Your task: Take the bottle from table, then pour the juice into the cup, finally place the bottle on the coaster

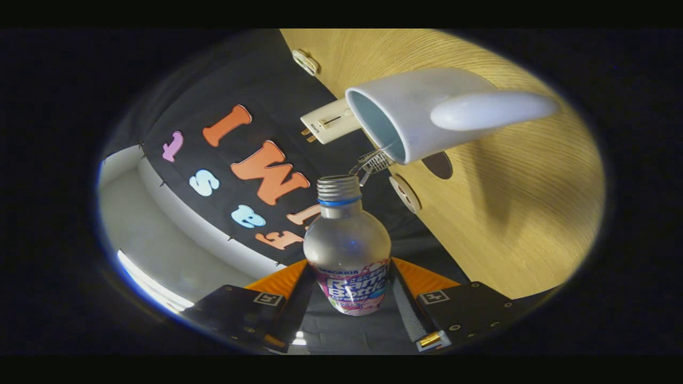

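The bottle's base is hidden between the fingers. The cup covers part of the coaster — the cup's contents cannot be told.

The gripper has both fingers pressed against the sides of the bottle, which is uncapped and points its open threaded mouth toward the white cup. The whole scene appears rolled sideways, so the wooden counter stands like a wall. The cup's rim is near the bottle's mouth, apart from it. Two round coasters lie on the counter just beside the cup.
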The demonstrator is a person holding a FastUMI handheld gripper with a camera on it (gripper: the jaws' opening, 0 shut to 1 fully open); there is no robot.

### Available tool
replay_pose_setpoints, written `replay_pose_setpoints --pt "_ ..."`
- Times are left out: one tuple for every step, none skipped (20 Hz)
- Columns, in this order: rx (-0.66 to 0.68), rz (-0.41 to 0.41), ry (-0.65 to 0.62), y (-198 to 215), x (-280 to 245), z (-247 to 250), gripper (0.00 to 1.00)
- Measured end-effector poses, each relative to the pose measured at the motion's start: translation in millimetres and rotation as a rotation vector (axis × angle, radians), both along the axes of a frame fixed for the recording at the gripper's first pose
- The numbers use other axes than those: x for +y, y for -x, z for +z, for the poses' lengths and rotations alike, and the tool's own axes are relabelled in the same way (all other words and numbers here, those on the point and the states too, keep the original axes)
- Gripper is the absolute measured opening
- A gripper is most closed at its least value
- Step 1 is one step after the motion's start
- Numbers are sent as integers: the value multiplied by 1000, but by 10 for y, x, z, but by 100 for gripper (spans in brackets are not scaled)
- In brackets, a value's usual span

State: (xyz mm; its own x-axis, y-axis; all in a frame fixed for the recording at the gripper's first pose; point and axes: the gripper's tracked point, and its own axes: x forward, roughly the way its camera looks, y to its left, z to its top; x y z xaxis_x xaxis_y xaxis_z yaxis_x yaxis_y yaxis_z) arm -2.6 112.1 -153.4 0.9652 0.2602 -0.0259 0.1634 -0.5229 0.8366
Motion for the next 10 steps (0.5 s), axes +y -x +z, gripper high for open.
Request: replay_pose_setpoints --pt "0 -1 -2 7 -4 9 77" --pt "-1 -2 -3 7 -7 10 77" --pt "0 -1 -3 3 2 12 77" --pt "2 -2 -3 -8 2 9 77" --pt "5 -3 -1 -8 4 3 77" --pt "6 -1 0 -16 14 -4 77" --pt "8 2 0 -14 21 8 77" --pt "7 3 -1 -20 27 8 77" --pt "6 3 -1 -8 23 12 77" --pt "6 0 -4 -12 17 13 77"
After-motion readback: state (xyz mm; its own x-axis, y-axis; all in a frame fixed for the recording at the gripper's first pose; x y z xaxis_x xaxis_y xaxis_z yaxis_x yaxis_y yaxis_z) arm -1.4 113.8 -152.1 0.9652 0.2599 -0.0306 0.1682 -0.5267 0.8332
